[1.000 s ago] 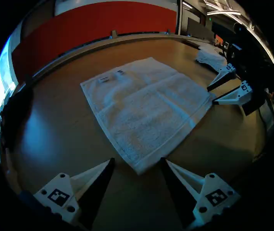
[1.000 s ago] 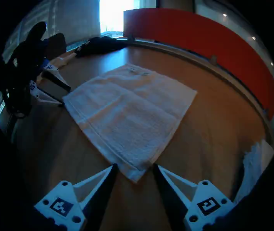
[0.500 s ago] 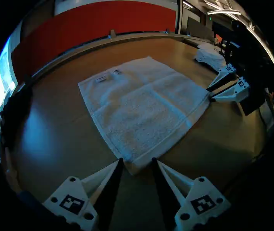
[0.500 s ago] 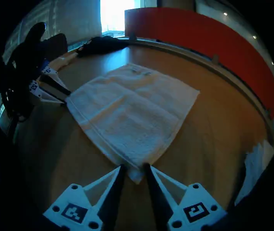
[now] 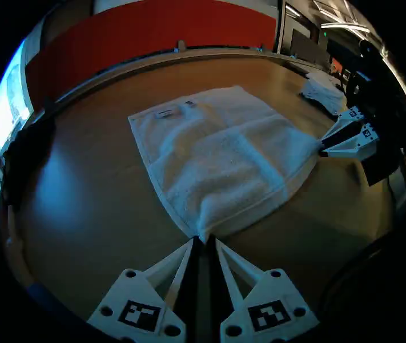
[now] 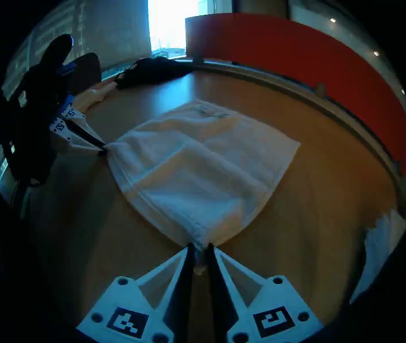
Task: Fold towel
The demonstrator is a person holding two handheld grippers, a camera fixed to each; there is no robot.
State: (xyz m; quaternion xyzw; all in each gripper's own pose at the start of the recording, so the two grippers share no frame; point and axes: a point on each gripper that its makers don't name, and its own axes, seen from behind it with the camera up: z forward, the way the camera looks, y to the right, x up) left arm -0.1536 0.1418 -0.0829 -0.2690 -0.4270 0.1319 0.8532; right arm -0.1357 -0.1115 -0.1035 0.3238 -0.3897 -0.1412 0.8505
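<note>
Nearest the camera in the left gripper view, the left gripper (image 5: 203, 243) has its jaws pressed almost together, pinching one corner of the towel (image 5: 225, 154). From that corner the white terry cloth fans out across the brown wooden desk (image 5: 88, 194). It is puckered into soft ridges close to the pinch and flatter farther off, with a stitched border along its edges and faint fold creases crossing its middle. At the towel's right corner, the right gripper (image 5: 321, 147) likewise pinches the cloth between closed jaws, and the right gripper view shows that corner drawn into a peak between them. Two small labels (image 5: 165, 112) lie near the towel's far edge. Farther right on the desk sits another white cloth (image 5: 324, 91), apart from the towel. Behind the desk runs a red wall panel (image 5: 145, 28).
</note>
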